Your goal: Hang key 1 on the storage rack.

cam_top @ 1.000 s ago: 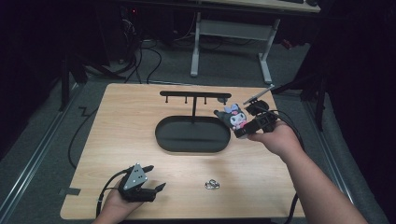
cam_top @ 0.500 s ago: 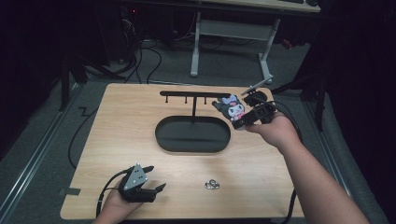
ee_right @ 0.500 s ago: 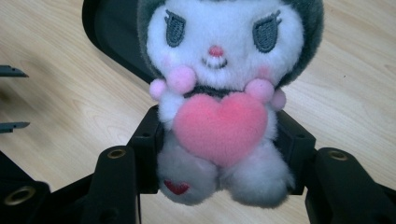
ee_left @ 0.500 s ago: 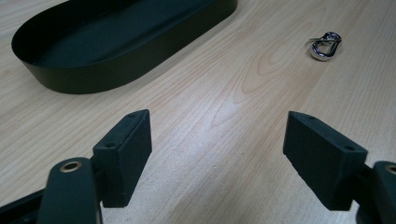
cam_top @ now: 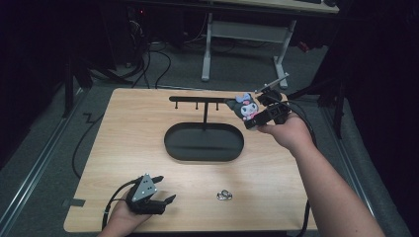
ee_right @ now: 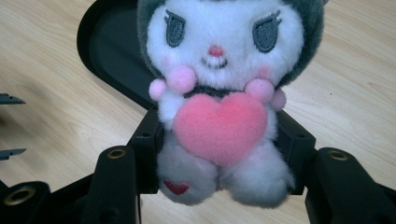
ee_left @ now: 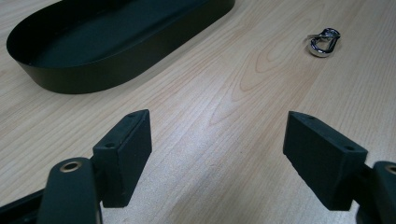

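Near edge of the tabletop (cam_top: 276, 197), toward its left corner: left gripper (cam_top: 159, 190) rests low on the wood, jaws wide apart, nothing between them. In the left gripper view the pads (ee_left: 125, 154) frame bare wood only.

Ahead of it, near the front edge just right of centre: a small metal clasp (cam_top: 224, 195), lying flat and loose. The left gripper view shows the clasp (ee_left: 323, 40) up and right of the jaws, apart from them. The left gripper is plainly the nearer one to it.

Middle of the tabletop: black oval tray (cam_top: 203, 143), long axis running left–right. From it rises a thin post carrying the hanger bar (cam_top: 197, 98), also running left–right, with short pegs hanging below it.

Far right edge: right gripper (cam_top: 254, 117) held above the surface, clamped on a plush doll (cam_top: 245, 105) at its lower body. Right gripper view confirms: the pads squeeze the doll (ee_right: 219, 98) from both sides, head up, pink heart facing the camera.

Key relation: the doll sits just off the right end of the bar, at about bar height. Judgement: if the doll is meant to hang there, travel is a short leftward move; whether the doll has a loop, I cannot tell.
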### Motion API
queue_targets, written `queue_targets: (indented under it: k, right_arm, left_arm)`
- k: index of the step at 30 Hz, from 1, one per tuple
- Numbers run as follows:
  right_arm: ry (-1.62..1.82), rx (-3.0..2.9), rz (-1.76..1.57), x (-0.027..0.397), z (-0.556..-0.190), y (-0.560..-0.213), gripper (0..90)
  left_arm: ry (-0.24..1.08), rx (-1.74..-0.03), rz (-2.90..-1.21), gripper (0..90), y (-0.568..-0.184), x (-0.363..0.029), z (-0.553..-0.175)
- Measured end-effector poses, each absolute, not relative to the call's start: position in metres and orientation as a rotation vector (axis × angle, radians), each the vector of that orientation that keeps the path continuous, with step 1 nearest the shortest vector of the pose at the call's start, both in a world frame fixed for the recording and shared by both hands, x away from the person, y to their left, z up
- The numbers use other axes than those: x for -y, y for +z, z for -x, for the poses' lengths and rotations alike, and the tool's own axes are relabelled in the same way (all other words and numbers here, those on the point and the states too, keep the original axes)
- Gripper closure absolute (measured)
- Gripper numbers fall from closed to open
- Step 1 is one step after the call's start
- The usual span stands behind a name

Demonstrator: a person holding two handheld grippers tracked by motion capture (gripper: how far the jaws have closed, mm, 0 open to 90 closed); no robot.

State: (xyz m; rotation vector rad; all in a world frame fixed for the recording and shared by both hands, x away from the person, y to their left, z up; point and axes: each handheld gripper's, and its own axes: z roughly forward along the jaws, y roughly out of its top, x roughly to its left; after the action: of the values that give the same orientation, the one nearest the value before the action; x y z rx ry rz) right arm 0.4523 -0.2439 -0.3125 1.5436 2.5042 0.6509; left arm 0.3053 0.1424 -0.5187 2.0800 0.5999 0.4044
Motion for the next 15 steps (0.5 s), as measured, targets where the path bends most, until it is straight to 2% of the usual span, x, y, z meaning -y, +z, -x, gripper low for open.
queue_targets:
  k: [7,15]
  right_arm:
    - [0.654,-2.481,-1.556,0.252,-0.452,-0.315,47.3]
    - [0.64,-2.479,-1.592,0.267,-0.445,-0.335,47.3]
  left_arm:
    - [0.401,-0.598,-2.088,24.3,-0.519,-0.142,-0.305]
    - [0.396,-0.591,-2.095,24.3,-0.52,-0.14,-0.305]
